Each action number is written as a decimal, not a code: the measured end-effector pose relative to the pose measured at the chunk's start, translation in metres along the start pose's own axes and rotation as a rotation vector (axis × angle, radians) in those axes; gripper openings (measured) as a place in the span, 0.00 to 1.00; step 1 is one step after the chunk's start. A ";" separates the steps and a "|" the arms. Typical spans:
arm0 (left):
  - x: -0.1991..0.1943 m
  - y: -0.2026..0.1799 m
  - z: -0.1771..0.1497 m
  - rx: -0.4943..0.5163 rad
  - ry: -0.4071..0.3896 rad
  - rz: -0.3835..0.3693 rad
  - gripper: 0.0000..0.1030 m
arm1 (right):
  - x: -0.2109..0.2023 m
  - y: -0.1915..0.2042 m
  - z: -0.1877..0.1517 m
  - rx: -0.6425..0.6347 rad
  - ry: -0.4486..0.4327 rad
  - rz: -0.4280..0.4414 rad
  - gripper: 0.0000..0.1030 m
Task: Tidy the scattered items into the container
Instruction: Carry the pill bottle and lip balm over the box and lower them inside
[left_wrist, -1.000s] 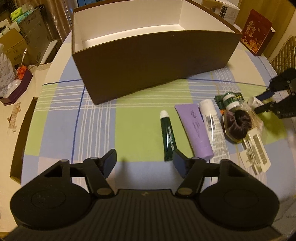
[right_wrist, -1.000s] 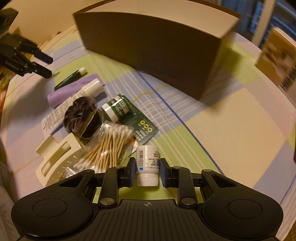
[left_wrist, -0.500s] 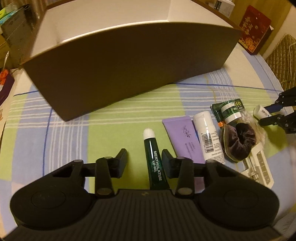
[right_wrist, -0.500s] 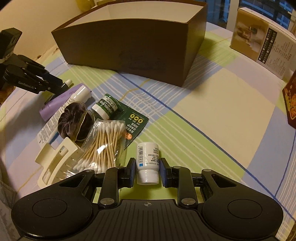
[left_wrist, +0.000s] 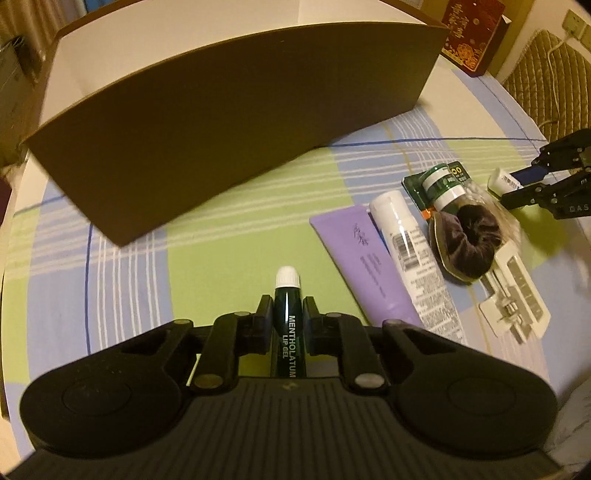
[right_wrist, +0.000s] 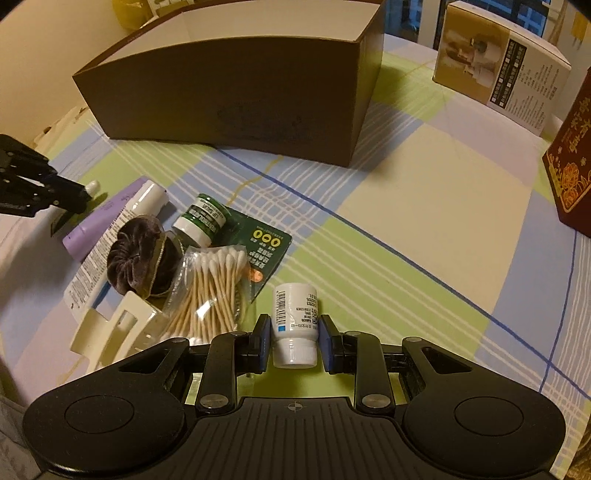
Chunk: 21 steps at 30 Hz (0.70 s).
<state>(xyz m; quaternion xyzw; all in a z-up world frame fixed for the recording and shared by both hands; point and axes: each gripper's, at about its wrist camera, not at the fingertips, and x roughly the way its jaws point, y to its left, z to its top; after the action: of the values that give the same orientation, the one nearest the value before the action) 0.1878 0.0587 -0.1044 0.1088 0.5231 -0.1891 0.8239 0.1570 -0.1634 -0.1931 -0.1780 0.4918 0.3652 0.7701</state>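
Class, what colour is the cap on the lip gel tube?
White; the lip gel tube itself is dark green. Clearest in the left wrist view.

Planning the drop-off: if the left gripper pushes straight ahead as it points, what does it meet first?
Probably bare checked tablecloth, then the brown cardboard box; depth is unclear. The left gripper is shut on the dark green lip gel tube.

Black ribbed left tool (left_wrist: 287, 308), silver screws, right tool (right_wrist: 294, 328) blue-padded fingers (right_wrist: 264, 341)

Green tube (left_wrist: 287, 332) reads "MENTHOLATUM LIP GEL"; right gripper (left_wrist: 515, 186) marked "DAS".
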 end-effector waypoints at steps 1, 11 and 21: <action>-0.004 0.000 -0.002 -0.002 -0.006 -0.001 0.12 | -0.003 0.000 0.001 0.006 -0.003 0.004 0.29; -0.064 0.001 0.012 0.008 -0.129 0.016 0.12 | -0.042 0.007 0.034 0.038 -0.079 0.070 0.29; -0.118 0.011 0.052 0.041 -0.255 0.017 0.12 | -0.083 0.023 0.105 0.000 -0.230 0.136 0.29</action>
<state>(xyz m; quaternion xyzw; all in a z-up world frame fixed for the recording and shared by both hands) 0.1903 0.0728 0.0238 0.1052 0.4092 -0.2053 0.8828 0.1855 -0.1140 -0.0698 -0.1011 0.4113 0.4343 0.7950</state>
